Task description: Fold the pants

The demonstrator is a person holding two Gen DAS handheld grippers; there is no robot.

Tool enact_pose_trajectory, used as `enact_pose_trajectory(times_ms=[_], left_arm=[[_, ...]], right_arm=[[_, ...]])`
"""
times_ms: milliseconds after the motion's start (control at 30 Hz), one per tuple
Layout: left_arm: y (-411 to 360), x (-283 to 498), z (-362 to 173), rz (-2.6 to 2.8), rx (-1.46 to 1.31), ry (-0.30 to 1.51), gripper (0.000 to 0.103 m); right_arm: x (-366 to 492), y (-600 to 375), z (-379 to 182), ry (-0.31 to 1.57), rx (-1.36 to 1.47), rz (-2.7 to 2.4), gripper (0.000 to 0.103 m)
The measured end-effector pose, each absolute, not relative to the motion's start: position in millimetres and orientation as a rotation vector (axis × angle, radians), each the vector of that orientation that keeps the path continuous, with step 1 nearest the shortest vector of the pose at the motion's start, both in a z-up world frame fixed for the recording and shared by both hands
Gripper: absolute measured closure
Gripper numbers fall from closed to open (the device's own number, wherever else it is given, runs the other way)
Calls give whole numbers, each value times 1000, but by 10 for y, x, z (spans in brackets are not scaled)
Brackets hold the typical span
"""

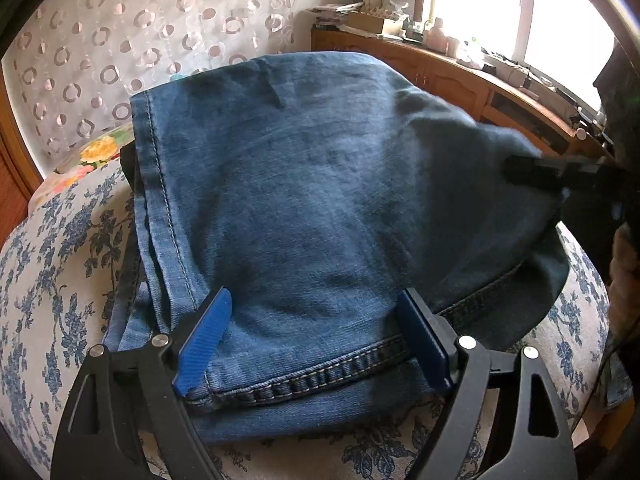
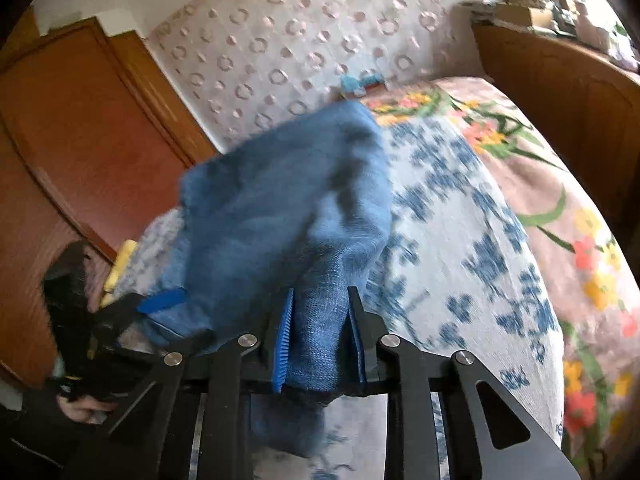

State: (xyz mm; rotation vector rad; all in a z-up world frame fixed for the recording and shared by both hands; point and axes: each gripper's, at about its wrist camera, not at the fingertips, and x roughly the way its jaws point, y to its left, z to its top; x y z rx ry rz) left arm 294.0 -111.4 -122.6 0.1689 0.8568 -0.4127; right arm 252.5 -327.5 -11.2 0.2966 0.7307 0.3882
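Now the jeans (image 1: 304, 200) lie in a folded stack on the bed (image 1: 60, 264), hem seam nearest the left gripper (image 1: 316, 340), whose fingers stand wide astride that near edge — gripping nothing. The right gripper (image 2: 320, 340) is narrowed onto a bunch of denim at the stack's right side, lifted and blurred. To fold well, carry that held part evenly across, keep it taut, and use the left fingers to steady the near hem — edges should line up before release.
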Motion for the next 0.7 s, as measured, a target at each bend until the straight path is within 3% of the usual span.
enact_pose_trajectory(times_ms=[200, 333, 700], left_arm=[[-1011, 2950, -1185, -430, 121, 887, 18], [-899, 2925, -1112, -431, 84, 903, 18], [-313, 2757, -699, -333, 8, 813, 18]], right_arm=[[2496, -3161, 81, 690, 277, 427, 78], [2509, -3059, 166, 666, 261, 458, 84], [2629, -2623, 282, 609, 197, 582, 90]])
